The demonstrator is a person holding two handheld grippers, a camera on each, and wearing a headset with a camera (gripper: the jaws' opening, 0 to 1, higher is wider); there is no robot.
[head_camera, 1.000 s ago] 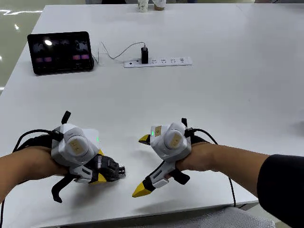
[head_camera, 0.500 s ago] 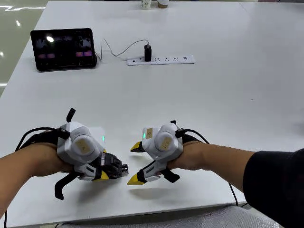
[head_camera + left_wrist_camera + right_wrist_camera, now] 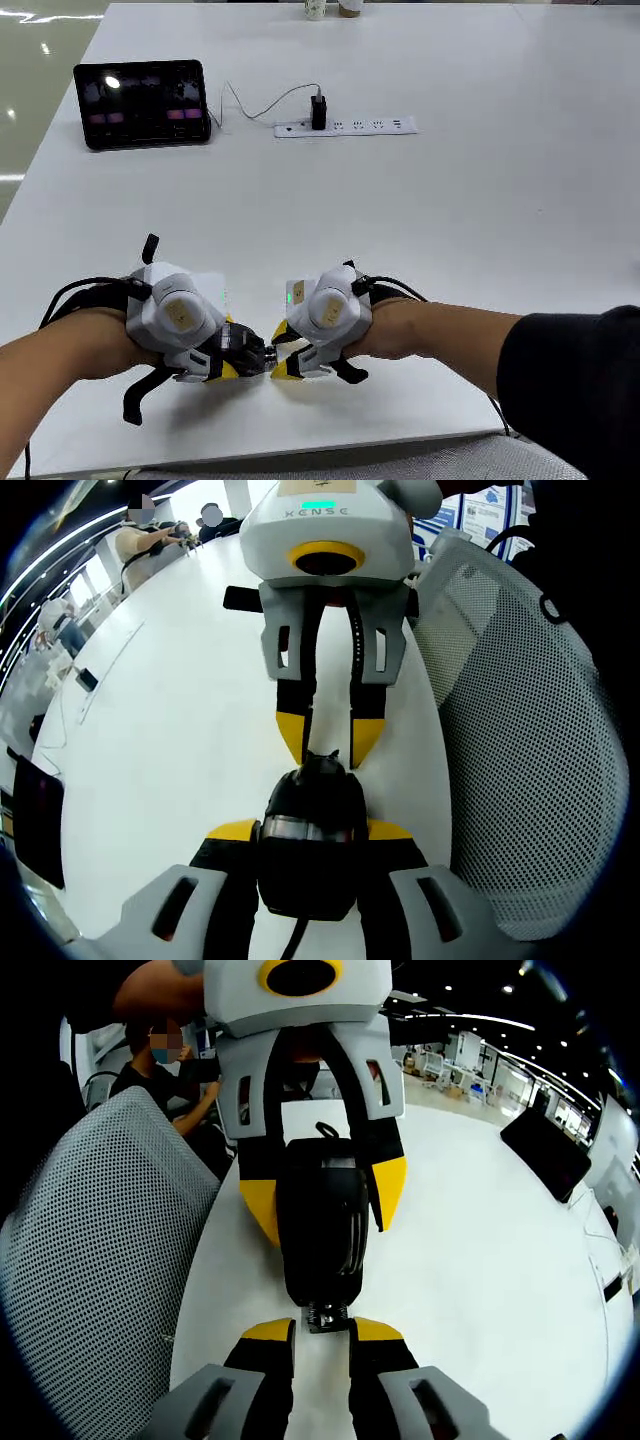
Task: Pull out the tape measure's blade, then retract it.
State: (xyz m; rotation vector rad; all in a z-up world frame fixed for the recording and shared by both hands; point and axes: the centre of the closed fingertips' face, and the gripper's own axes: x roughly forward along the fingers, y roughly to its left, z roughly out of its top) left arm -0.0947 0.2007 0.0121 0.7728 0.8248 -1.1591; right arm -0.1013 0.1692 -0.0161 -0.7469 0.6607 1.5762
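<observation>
Left tongs (image 3: 310,832): clamped on the black tape measure (image 3: 312,845), at 6 o'clock on the white worktop (image 3: 480,200).
Right tongs (image 3: 322,1332): narrowed around the blade's metal hook (image 3: 325,1315); I cannot tell if they pinch it.
Head view: hook too small to make out; tablet (image 3: 142,103) at 10 o'clock, power strip (image 3: 345,127) at 12.
Room: mesh chair (image 3: 520,740), seated person (image 3: 160,1070).

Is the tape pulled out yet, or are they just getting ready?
Just getting ready. Done: the left claw is clamped on the black tape measure. In hand: the right claw has a jaw on either side of the metal blade tip, not visibly pinching it. Left: no blade is out yet, so pulling it and retracting it both remain.
</observation>
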